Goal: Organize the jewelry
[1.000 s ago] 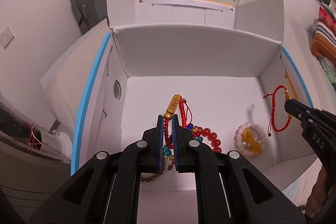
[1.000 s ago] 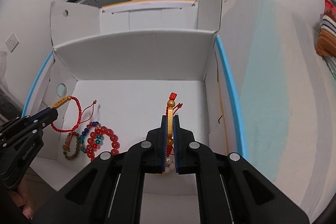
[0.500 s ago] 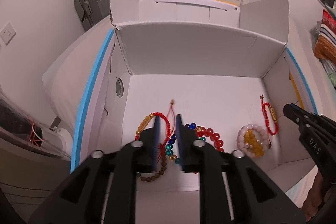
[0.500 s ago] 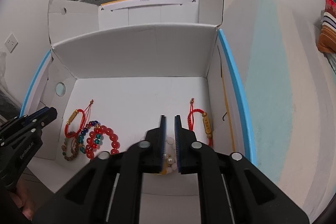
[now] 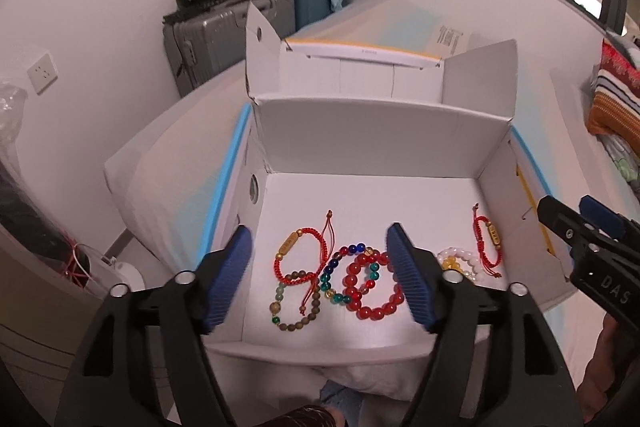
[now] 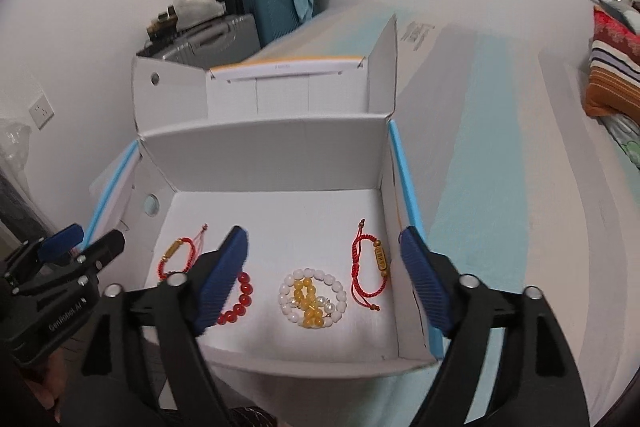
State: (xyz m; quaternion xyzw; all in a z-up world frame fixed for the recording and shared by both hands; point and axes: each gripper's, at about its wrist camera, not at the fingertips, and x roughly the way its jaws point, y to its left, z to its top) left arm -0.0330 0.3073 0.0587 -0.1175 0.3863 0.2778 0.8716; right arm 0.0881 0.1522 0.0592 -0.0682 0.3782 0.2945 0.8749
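An open white cardboard box [image 5: 380, 143] [image 6: 260, 155] lies on the bed. On its floor at the left lie a red cord bracelet with a gold tube [image 5: 298, 251] [image 6: 176, 255], a brown bead bracelet [image 5: 298, 301], a multicoloured bead bracelet [image 5: 340, 273] and a red bead bracelet [image 5: 374, 291] [image 6: 238, 301]. At the right lie a white and yellow bead bracelet [image 6: 312, 297] [image 5: 456, 263] and a second red cord bracelet [image 6: 372, 267] [image 5: 488, 243]. My left gripper [image 5: 320, 279] is wide open and empty above the box's near left part. My right gripper [image 6: 324, 275] is wide open and empty above the near right part.
The box sits on a white and pale blue mattress [image 6: 500, 147]. Grey and teal suitcases [image 5: 224, 35] stand against the far wall. A striped pillow [image 6: 612, 75] lies at the right. A person's hand shows under the right gripper in the left wrist view [image 5: 600, 367].
Both grippers let go of their red cord bracelets, which now lie on the box floor. Both have opened wide and pulled back and up from the box.
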